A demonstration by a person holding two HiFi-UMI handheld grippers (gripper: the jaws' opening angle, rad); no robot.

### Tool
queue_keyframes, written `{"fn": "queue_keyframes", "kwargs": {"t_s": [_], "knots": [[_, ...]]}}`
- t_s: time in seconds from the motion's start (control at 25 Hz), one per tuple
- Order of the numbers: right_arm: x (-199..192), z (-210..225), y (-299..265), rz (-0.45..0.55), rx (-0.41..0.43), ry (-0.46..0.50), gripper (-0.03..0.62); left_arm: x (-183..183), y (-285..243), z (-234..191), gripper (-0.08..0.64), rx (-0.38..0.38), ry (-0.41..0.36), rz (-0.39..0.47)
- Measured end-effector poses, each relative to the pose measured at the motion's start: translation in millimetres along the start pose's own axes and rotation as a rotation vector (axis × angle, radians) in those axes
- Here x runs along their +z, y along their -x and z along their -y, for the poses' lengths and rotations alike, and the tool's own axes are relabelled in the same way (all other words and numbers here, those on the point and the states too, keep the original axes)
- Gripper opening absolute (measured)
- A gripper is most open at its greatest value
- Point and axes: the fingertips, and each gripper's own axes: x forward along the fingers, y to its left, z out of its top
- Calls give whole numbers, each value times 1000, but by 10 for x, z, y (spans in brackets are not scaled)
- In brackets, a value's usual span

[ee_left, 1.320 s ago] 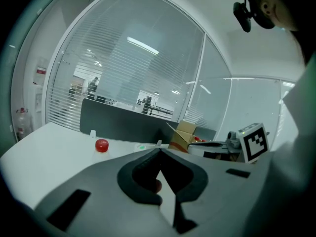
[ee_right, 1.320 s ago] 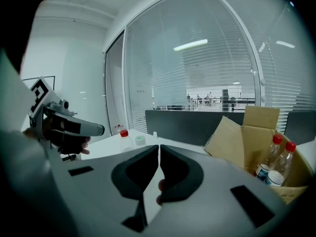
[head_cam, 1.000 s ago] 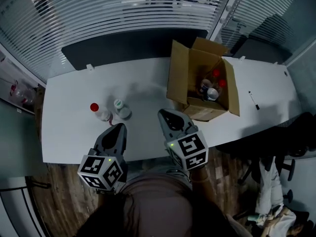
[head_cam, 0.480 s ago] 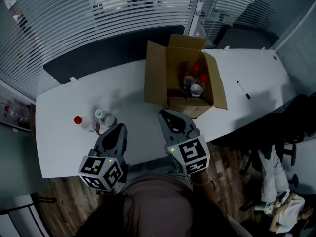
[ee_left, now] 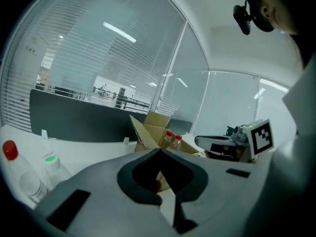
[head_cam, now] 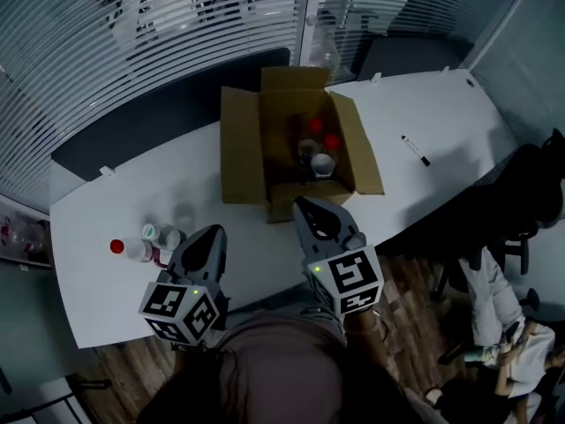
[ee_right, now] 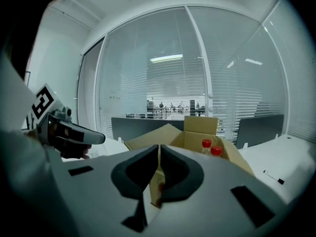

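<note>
Both grippers are hovering over the near edge of the table (head_cam: 97,303), side by side and apart from each other. The left gripper (head_cam: 212,233) is holding its jaws together with nothing between them, as its own view (ee_left: 159,152) is showing. The right gripper (head_cam: 311,207) is likewise keeping its jaws closed and empty (ee_right: 159,147).

Just left of the left gripper's tip, a green-cap bottle (head_cam: 164,235) and a red-cap bottle (head_cam: 129,248) are sitting on the table, close beside each other. Whether they are touching cannot be told.

Just beyond the right gripper's tip, an open box (head_cam: 243,162) is standing on the table with its flaps spread outward. Several bottles are standing inside it, two of them showing red caps (head_cam: 316,126).

Right of the box and well apart from it, a pen (head_cam: 415,149) is lying on the table.

Farthest off, a dark screen (head_cam: 168,113) is running along the table's far edge.
</note>
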Motion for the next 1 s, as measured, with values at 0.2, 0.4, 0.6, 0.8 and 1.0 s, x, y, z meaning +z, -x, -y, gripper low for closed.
{"fn": "queue_keyframes", "kwargs": {"t_s": [0.2,0.4,0.6,0.8,1.0], "knots": [[-93,244,72,-35,-42,-21,32,21,-189,123,8,-33,-13,-11],[-138,479,106,-39,-87,-35,33,14,-365,244,9,-66,-43,-46],[-129,675,88,-41,-114,-25,34,7,-494,300,9,-77,-36,-50],[-93,818,-6,-52,-116,-27,34,-9,-584,283,8,-69,-27,-59],[-76,974,-149,-70,-114,-34,37,-38,-648,277,8,-65,-18,-59]]}}
